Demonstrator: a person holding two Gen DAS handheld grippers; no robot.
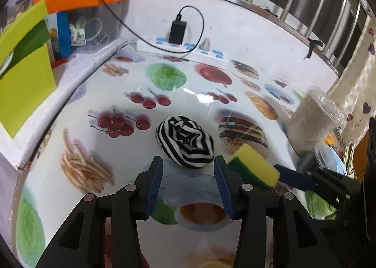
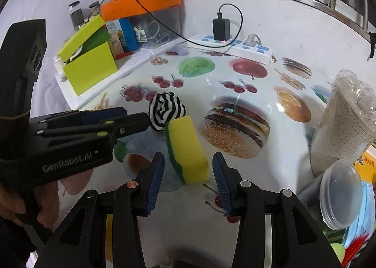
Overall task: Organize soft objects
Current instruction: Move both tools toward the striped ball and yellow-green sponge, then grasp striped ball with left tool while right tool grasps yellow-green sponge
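The sponge (image 2: 186,150), yellow foam with a green scouring face, lies on the fruit-and-burger printed tablecloth (image 2: 258,232), sitting between the right gripper (image 2: 188,181)'s spread blue pads without either pad touching it, so nothing is pinched there. Just behind it, touching or nearly so, sits the striped sock ball (image 1: 185,142), black and white, rolled into a bundle in the middle of the table. The left gripper (image 1: 188,185) hovers short of the sock with jaws parted and nothing between them, the bundle still just ahead of the fingertips. My read: each gripper is lining up on its own soft thing. To do it well, the left should come forward until the roll sits squarely between the pads and grab across the thick middle so it doesn't unroll; the right should close on the sponge's long foam sides, gently, as it will squash. With the two tools this close, they could bump. For containers, the lime-green box (image 2: 89,66) stands at the left on a raised white shelf, lid ajar, contents not readable. Behind it a clear bin with an orange lid (image 2: 141,2) holds cartons and a looped cord. At the right, a wrapped stack of paper cups (image 2: 340,124) leans beside a clear plastic bowl (image 2: 340,195), seemingly empty.
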